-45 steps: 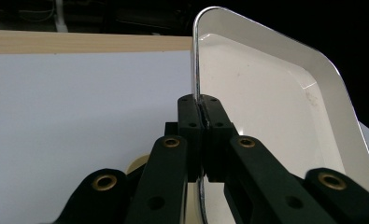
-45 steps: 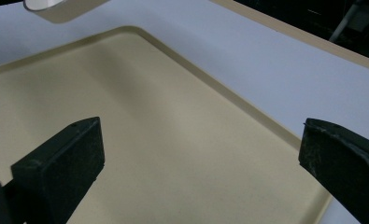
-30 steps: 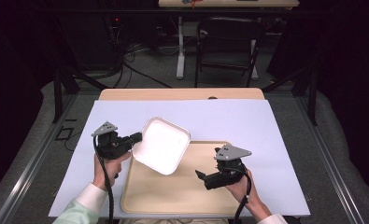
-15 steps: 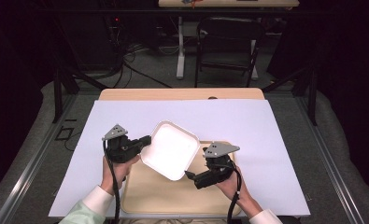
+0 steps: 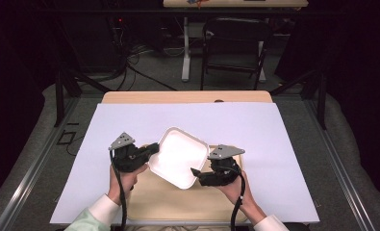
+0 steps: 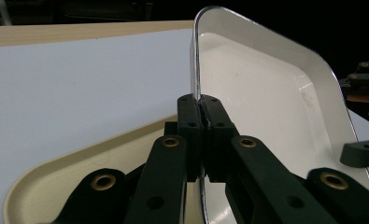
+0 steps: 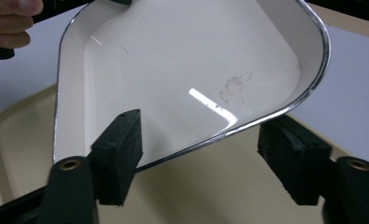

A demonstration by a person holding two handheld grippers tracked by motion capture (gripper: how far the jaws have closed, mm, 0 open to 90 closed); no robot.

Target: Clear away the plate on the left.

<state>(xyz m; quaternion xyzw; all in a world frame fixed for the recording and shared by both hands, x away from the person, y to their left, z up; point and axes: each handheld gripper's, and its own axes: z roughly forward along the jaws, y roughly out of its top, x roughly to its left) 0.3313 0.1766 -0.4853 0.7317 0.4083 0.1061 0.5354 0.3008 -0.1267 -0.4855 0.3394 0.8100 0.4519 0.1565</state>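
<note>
Dish [image 5: 179, 156] has dropped lower and toward me since a sec ago, both hands closer in. My L gripper [image 6: 201, 123] is clamped on its rim, dish tilted above the tray [image 5: 163, 202]. R gripper [image 7: 201, 154] jaws wide, straddling the dish's near edge, no grip.

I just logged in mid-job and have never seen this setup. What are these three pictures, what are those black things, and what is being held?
No robot here: a person holds a hand-held gripper in each hand. The high view looks down on the table; the other two cameras ride on the grippers. On the white table cover lies a beige tray. The left gripper is clamped on the rim of a white square dish, tilted above the tray. The right gripper is open, its fingers either side of the dish's edge.
</note>
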